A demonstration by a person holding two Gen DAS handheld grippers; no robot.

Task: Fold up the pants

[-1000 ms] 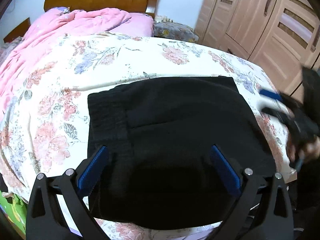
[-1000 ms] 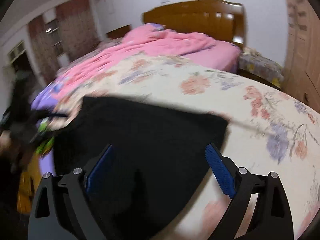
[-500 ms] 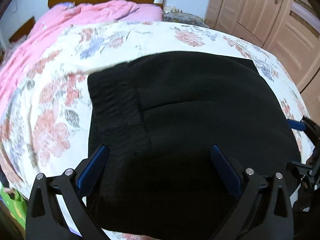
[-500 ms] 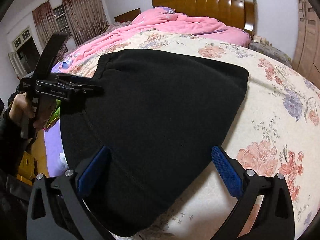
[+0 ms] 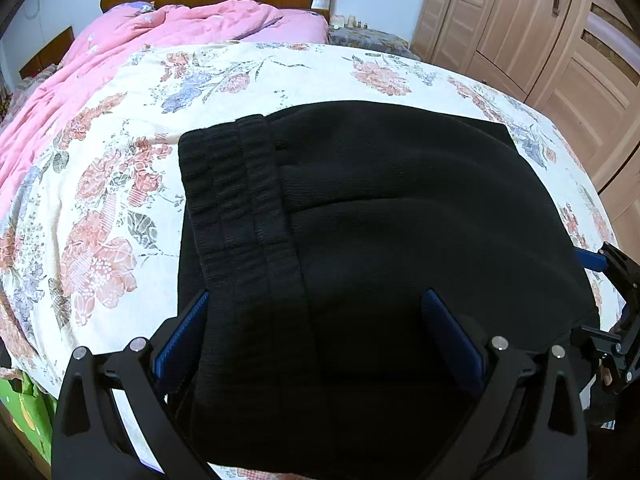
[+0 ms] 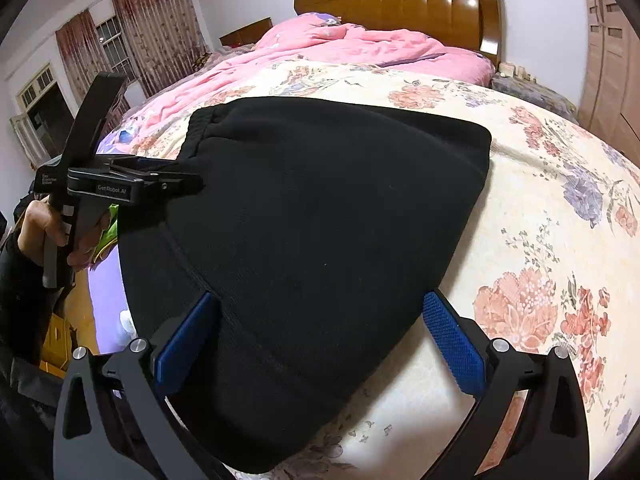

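Pants: the black pants (image 5: 400,216) lie folded in a thick pile on the bed, near the bed's front edge. In the right wrist view the pile (image 6: 320,220) looks like a wide dark wedge.
Waistband: the ribbed waistband (image 5: 240,208) is on the left side of the pile and runs from the back toward the front.
Bed: the bed has a cream sheet with big pink and purple flowers (image 5: 100,208). The pants rest right on it.
Left tool: the left tool (image 5: 316,332) is low over the front of the pants. Its two blue pads (image 5: 182,336) stand wide apart, one on each side of the waistband end. It is released and grips nothing. The cloth sits between the pads.
Right tool: the right tool (image 6: 320,336) is also spread wide and grips nothing. Its left pad sits on the dark cloth and its right pad (image 6: 454,344) is over the sheet, just beside the pants' edge.
Hand: a hand (image 6: 56,236) holds the left tool's grip at the left of the right wrist view.
Blanket: a pink blanket (image 6: 340,46) is bunched up at the far end of the bed.
Headboard: a brown wooden headboard (image 6: 400,8) stands behind the blanket.
Wardrobe: a light wooden wardrobe (image 5: 540,28) stands to the right of the bed.
Window: a window with red curtains (image 6: 132,36) is on the far left wall.
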